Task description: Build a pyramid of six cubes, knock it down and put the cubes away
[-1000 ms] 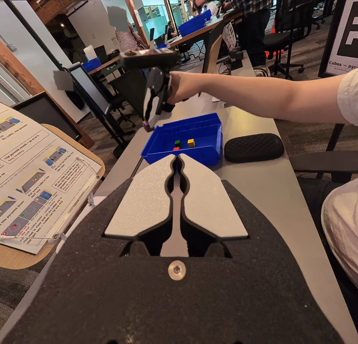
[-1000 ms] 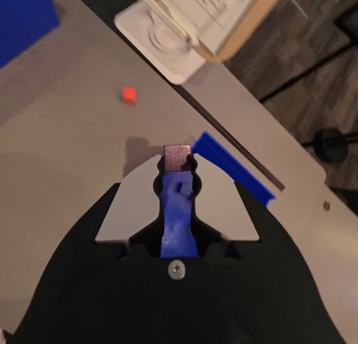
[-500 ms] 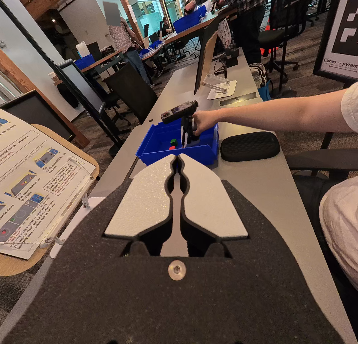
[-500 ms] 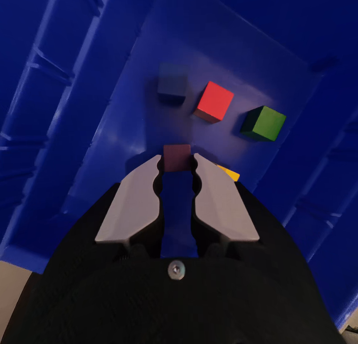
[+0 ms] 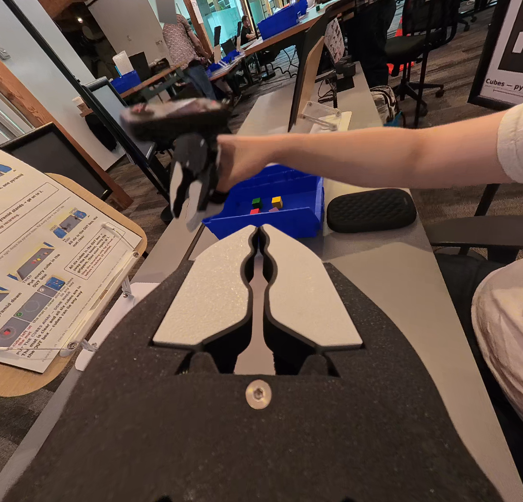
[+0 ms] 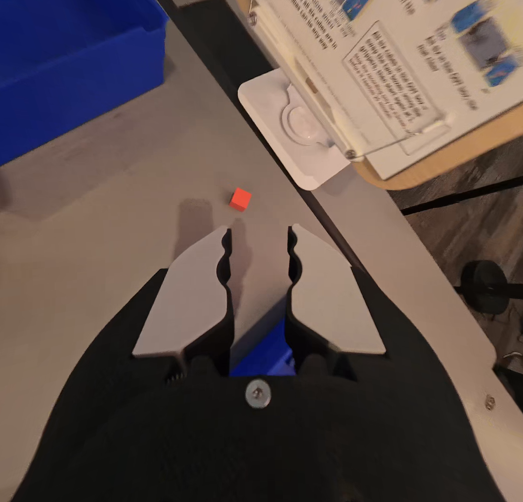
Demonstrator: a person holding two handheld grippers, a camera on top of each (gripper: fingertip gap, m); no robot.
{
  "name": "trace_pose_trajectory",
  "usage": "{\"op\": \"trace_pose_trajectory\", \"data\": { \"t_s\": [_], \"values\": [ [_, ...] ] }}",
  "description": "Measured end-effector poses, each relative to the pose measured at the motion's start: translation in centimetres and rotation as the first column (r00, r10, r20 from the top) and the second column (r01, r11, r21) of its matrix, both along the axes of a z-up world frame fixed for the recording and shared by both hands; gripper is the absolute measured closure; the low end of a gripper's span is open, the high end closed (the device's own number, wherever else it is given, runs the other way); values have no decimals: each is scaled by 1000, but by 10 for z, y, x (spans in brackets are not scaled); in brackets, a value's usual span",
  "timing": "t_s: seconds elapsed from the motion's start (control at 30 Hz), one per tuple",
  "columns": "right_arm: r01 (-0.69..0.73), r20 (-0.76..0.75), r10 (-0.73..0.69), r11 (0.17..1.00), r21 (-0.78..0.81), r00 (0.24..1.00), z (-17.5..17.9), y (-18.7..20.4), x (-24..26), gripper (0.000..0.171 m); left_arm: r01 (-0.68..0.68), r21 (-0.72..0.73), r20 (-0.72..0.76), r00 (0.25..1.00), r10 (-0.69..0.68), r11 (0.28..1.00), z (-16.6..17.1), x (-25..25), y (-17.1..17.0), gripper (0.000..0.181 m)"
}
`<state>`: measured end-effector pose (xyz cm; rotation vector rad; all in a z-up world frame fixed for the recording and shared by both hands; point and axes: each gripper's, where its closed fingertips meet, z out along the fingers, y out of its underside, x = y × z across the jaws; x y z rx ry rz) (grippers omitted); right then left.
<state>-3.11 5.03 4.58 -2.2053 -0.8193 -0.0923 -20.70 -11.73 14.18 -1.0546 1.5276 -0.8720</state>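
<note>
The right gripper (image 6: 259,228), jaws parted and empty, hangs above the grey table (image 6: 93,262) just short of an orange-red cube (image 6: 240,199), while the left gripper (image 5: 259,228), fingertips together on nothing, faces the blue bin (image 5: 283,222) holding green (image 5: 256,202), yellow (image 5: 276,202), red (image 5: 254,211) and purple (image 5: 273,210) cubes.

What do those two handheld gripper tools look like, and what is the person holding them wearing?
Each tool has a matte black, grainy body with a silver screw in the middle and two pale grey, wavy-edged jaws. That goes for the left gripper and the right gripper. The right one carries a small dark camera on top. No cables show. The person wears a white short sleeve.
</note>
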Motion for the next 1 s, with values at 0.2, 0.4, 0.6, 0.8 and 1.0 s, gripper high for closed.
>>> {"op": "trace_pose_trajectory", "data": {
  "t_s": [0.2,0.4,0.6,0.8,1.0],
  "values": [
    [110,-30,-118,974,-199,993,-109,61,-27,125,0,-19,6,1000,0,1000,1,-5,6,181],
    [210,20,-214,929,-305,977,-176,84,-25,122,6,-24,32,999,-5,1000,7,-13,6,181],
    [220,11,-234,896,-386,972,-197,86,-25,141,11,-12,22,1000,-11,1000,6,-13,4,181],
    [97,-43,-116,945,-313,992,-121,71,-38,142,14,-14,23,1000,-14,1000,6,-14,3,181],
    [37,-5,-37,999,-12,999,47,1,-8,142,26,-19,-6,1000,-26,999,-1,-4,1,181]
  ]
}}
